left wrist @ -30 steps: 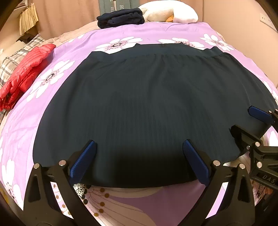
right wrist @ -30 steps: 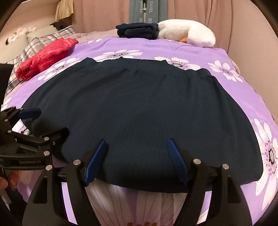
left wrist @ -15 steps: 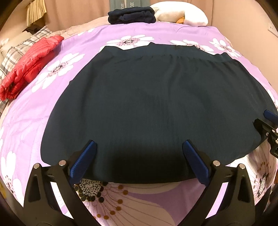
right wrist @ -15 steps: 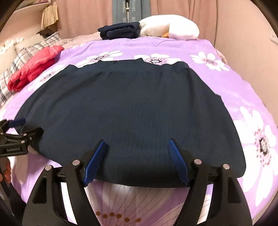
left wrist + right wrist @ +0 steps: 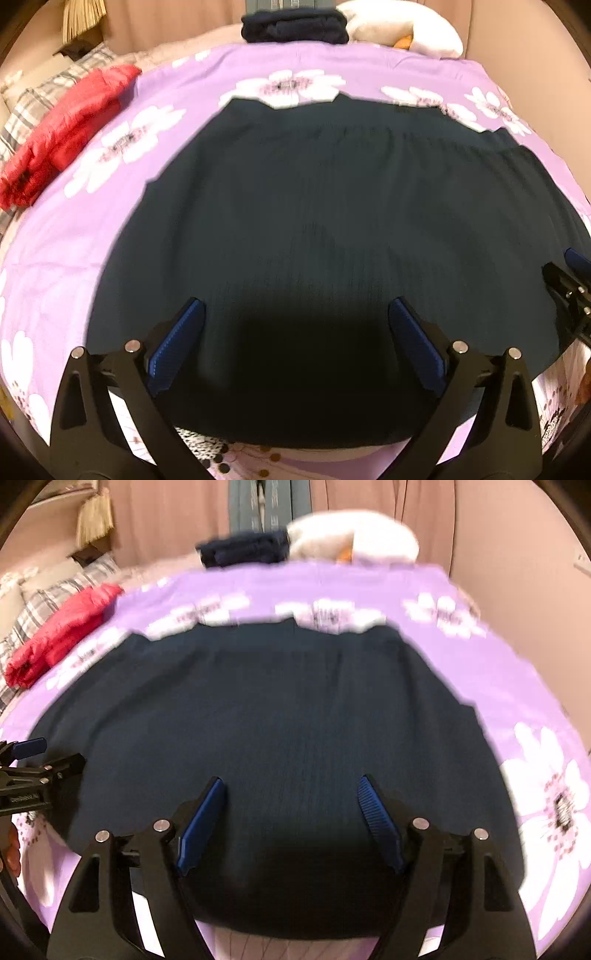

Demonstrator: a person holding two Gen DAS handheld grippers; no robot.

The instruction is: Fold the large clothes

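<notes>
A dark pleated skirt [image 5: 332, 229] lies spread flat on a bed covered by a purple bedspread [image 5: 66, 236] printed with white flowers; its waistband lies toward the far end of the bed and its broad hem toward the cameras. Left claw [image 5: 295, 332]: jaws wide apart, blue pads poised over the near hem with nothing gripped between them; whether the pads touch the cloth cannot be told. Right claw [image 5: 291, 805]: jaws likewise wide, hanging over the hem nearer the skirt's right side, nothing between them. Each claw appears at the edge of the other's view, the right one at the right margin of the left wrist view, the left one at the left margin of the right wrist view. Elsewhere on the bed: a red padded jacket [image 5: 62, 136] at the left edge, well apart from the skirt; a folded dark garment [image 5: 295, 27] and a white plush toy [image 5: 406, 31] side by side at the far end. The right wrist view is blurred.
</notes>
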